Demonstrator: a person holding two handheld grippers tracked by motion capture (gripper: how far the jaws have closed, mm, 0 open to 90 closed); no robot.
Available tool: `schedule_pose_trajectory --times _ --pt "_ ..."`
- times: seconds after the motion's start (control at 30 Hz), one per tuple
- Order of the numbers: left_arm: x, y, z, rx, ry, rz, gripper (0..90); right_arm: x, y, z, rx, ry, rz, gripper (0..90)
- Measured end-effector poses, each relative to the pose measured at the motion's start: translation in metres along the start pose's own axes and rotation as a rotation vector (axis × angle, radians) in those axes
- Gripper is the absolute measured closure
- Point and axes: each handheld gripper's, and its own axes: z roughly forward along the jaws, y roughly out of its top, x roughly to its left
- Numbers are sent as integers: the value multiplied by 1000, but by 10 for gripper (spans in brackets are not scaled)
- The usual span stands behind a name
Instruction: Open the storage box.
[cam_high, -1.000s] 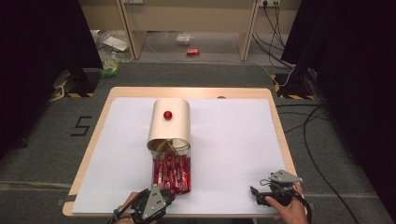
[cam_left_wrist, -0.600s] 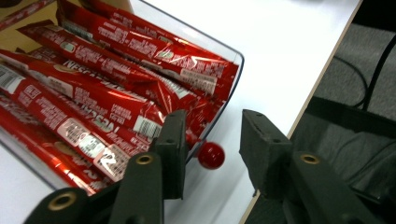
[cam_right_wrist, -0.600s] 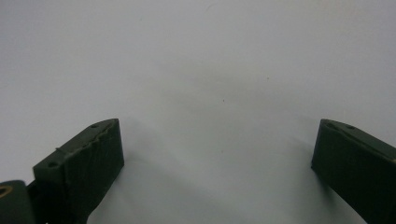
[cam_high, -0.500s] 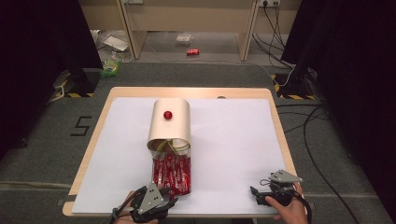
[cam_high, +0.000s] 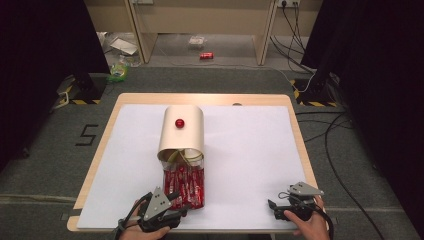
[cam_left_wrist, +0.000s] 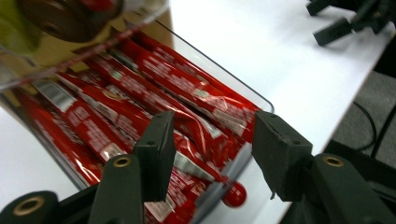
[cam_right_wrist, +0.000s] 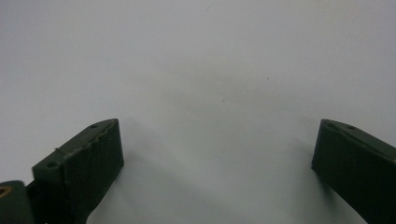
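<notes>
Two claws over the white counter (cam_high: 240, 150) | left claw (cam_left_wrist: 212, 154) has just been opening, spread at the near end of a clear box (cam_high: 184, 187) of red packets (cam_left_wrist: 154, 93), pinching nothing | right claw (cam_high: 274, 207) spread wide, empty.

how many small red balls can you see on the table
1: a small glossy red ball sits on top of the beige rounded cover, near its far end, mid-table. Others could be hidden under that cover.

Glossy red foil packets (cam_left_wrist: 154, 100), clear plastic tray (cam_left_wrist: 243, 156)
</notes>
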Motion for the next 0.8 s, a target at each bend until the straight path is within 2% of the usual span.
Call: schedule_pose_trajectory --times 0.07,0.23,0.57,0.8 --pt "4 3 3 -9 30 -15 485 0 0 0 -1 0 -1 23" --pt "5 9 9 -17 66 -24 482 0 0 0 -1 1 -1 22" --pt "11 17 17 -16 101 -37 484 -1 -1 0 -8 5 -4 18" --pt "14 16 20 -19 105 -49 498 -1 -1 0 -9 5 -5 18"
